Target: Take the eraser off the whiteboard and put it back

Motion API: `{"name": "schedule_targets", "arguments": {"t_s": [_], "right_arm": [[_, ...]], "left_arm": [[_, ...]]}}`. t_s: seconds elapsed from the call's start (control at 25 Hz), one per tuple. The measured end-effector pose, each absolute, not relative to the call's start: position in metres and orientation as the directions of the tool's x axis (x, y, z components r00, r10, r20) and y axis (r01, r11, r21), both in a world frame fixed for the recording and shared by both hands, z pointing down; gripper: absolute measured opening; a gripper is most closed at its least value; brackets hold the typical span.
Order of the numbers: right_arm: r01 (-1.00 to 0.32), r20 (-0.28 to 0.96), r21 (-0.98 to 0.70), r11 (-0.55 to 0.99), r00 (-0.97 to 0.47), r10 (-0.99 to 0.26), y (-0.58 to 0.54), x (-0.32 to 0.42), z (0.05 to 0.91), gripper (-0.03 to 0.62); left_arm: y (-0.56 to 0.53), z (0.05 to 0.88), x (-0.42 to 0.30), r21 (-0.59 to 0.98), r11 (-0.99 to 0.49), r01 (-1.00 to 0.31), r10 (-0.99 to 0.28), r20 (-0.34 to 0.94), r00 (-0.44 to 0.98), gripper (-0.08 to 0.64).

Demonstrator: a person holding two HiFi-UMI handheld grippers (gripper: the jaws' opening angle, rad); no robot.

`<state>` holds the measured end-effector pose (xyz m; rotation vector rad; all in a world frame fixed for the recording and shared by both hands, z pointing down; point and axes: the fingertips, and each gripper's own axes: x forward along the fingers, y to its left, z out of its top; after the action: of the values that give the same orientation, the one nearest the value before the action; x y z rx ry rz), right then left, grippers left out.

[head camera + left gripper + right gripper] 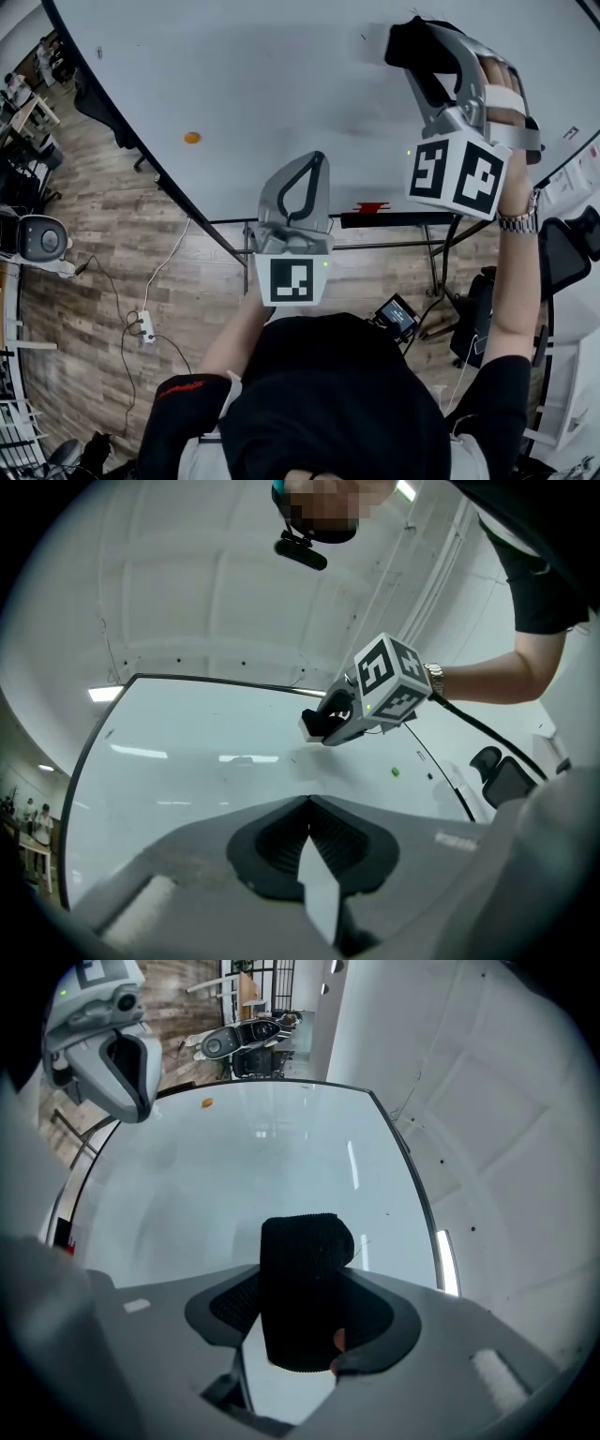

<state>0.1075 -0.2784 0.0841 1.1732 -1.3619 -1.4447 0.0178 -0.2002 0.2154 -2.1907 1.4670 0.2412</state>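
Note:
The black felt eraser (302, 1288) sits between the jaws of my right gripper (305, 1274), which is shut on it. In the head view that gripper (424, 49) is raised at the upper right, holding the eraser (403, 45) close to the whiteboard (262, 84). Whether the eraser touches the board I cannot tell. From the left gripper view the eraser (317, 724) shows at the right gripper's tip, just off the board (206, 761). My left gripper (317, 161) hangs lower, in front of the board's bottom edge, shut with nothing in it; its jaws (307, 803) meet in a line.
An orange magnet (191, 138) sticks to the board at the left, and a small green one (395, 772) at the right. A red item (372, 206) lies on the board's tray. Below are a wood floor with cables, a power strip (145, 325) and office chairs.

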Motion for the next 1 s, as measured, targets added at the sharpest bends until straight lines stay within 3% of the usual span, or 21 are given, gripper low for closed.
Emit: {"name": "schedule_targets", "arguments": {"t_s": [0.6,1.0], "right_arm": [[-0.07,-0.039,0.997,-0.021,-0.266,-0.963,-0.24,0.112,0.14,0.244],[-0.253,-0.022,0.965,0.065,-0.328,-0.944,-0.222,0.114,0.194,0.244]], "left_arm": [[-0.197,0.227,0.028,-0.312,-0.332,-0.89,-0.814,-0.382,0.437,0.003],[-0.192,0.242,0.027,-0.299,-0.337,-0.893,-0.823,-0.366,0.434,0.003]]}}
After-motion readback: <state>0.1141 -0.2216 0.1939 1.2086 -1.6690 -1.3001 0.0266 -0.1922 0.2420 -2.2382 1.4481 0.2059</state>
